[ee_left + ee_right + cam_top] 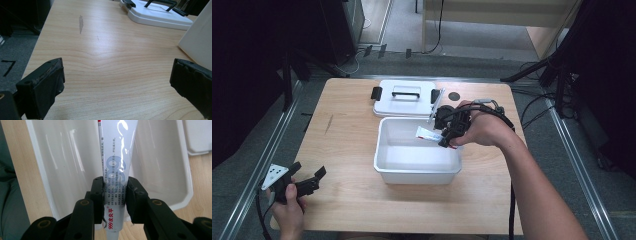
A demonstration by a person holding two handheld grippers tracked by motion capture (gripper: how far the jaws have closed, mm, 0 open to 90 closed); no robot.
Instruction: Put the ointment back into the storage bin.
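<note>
My right gripper (447, 136) is shut on a white tube (428, 133) with blue and red print, held over the right side of the open white bin (418, 170). In the right gripper view the jaws pinch the tube (115, 167) near its cap end, and its flat end points out over the bin's inside (62, 162). My left gripper (307, 181) rests at the table's front left corner, open. In the left gripper view its pads (47, 82) stand wide apart over bare wood with nothing between them.
The bin's white lid (404, 98) with a black handle and black clips lies flat behind the bin, and shows again as the lid (157, 15) in the left gripper view. A small dark round hole (454, 96) sits to its right. The wooden table (347, 145) stretches bare left of the bin.
</note>
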